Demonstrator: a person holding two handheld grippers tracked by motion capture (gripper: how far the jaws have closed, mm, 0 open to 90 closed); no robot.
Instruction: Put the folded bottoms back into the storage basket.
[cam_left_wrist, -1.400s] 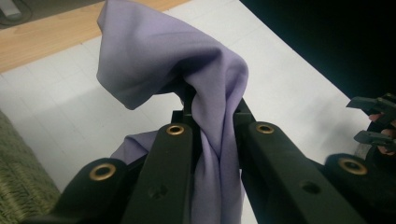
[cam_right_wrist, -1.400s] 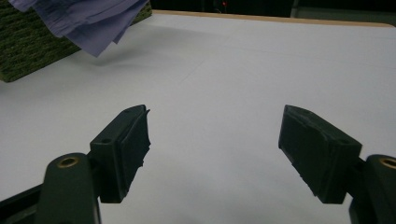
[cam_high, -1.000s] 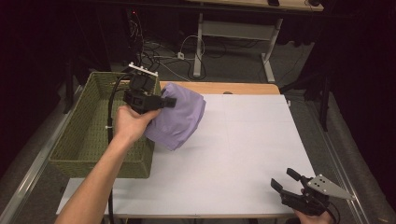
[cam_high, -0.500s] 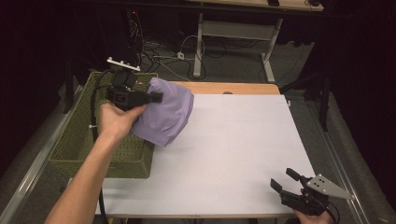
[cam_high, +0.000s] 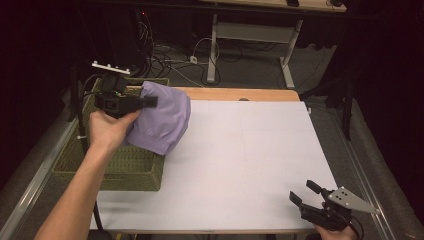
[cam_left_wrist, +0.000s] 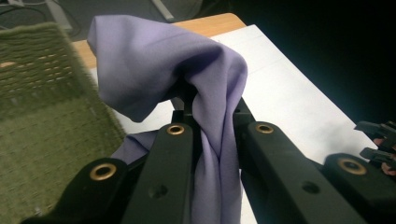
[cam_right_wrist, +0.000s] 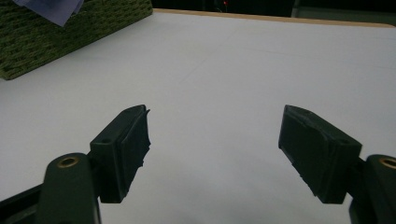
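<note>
- Since the earlier frames, the left hand-held gripper has carried the purple cloth leftward off the white table, so the cloth now hangs across the near right corner of the green woven basket
- The left hand-held gripper is clenched on a bunched fold of the cloth; the rest drapes below and to the right of its jaws, part over the basket's rim and part over the table
- The basket's open inside lies to the left of and below the cloth, so I judge that the coming move turns on going further left before letting go
- The left hand is the nearer one by far; the right hand-held gripper rests at the table's near right corner, well apart, its jaws spread wide and holding nothing
- The left gripper view shows the fabric pinched between the two black jaws, which the high view blurs; the right gripper view shows the cloth's low corner dangling over the basket wall
</note>
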